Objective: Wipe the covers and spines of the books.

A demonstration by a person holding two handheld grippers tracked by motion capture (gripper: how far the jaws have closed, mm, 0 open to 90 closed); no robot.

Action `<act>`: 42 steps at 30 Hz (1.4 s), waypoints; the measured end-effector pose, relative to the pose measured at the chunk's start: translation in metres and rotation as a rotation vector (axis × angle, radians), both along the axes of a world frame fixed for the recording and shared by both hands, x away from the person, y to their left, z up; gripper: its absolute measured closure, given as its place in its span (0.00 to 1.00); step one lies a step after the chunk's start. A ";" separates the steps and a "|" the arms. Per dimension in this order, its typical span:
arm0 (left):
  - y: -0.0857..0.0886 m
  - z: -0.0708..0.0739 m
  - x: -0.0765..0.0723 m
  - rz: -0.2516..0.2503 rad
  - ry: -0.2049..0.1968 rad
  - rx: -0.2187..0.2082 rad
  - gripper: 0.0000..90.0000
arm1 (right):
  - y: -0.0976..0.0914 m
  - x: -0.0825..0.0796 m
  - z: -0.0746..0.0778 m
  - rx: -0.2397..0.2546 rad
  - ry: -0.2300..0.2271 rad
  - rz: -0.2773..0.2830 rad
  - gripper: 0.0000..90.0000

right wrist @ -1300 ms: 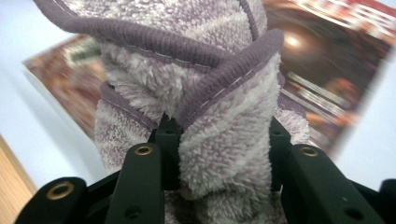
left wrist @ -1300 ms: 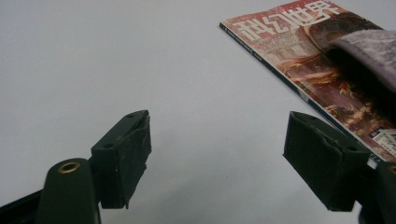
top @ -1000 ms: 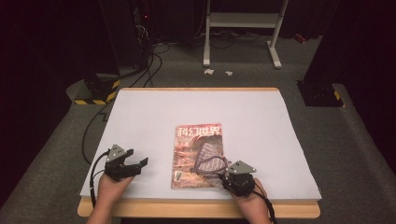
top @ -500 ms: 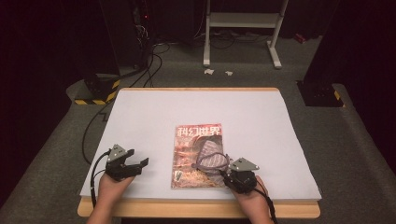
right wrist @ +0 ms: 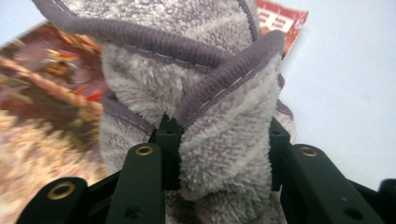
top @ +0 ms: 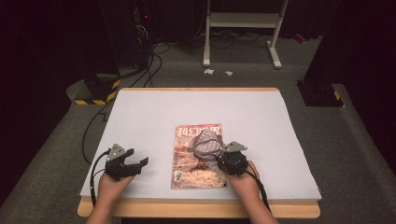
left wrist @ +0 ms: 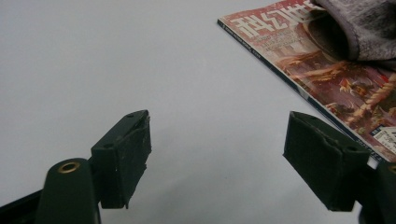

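Looking down from the high view, a magazine [top: 196, 156] lies on the table [top: 154, 112], the grey cloth [top: 208, 147] on it at 2 o'clock. Left gripper view: left gripper [left wrist: 233, 163] gapes over bare table. Right gripper view: right gripper [right wrist: 219, 158] clamps the cloth.

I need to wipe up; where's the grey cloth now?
In the high view the grey cloth lies bunched on the magazine, near the table's front, pinched by the right gripper.

magazine [top: 197, 157] masthead — 科幻世界
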State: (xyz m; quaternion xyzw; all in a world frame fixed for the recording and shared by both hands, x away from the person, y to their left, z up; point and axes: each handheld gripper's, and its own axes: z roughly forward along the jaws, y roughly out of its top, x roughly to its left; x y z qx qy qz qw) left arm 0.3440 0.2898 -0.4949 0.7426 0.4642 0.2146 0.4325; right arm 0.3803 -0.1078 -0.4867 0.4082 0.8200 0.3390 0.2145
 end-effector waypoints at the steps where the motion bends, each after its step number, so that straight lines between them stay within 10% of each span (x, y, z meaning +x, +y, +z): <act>1: 0.000 0.000 0.000 -0.001 -0.001 0.001 0.26 | 0.001 0.002 -0.002 -0.006 0.004 -0.003 0.68; 21: 0.000 0.000 -0.001 -0.004 -0.002 -0.003 0.26 | 0.040 0.009 -0.002 -0.056 0.002 0.061 0.67; 34: 0.021 0.004 -0.002 0.056 -0.011 -0.023 0.26 | 0.126 -0.001 -0.004 -0.038 0.008 0.225 0.67; 42: 0.020 0.003 0.000 0.051 -0.006 -0.016 0.26 | 0.114 0.003 -0.003 -0.041 0.006 0.200 0.67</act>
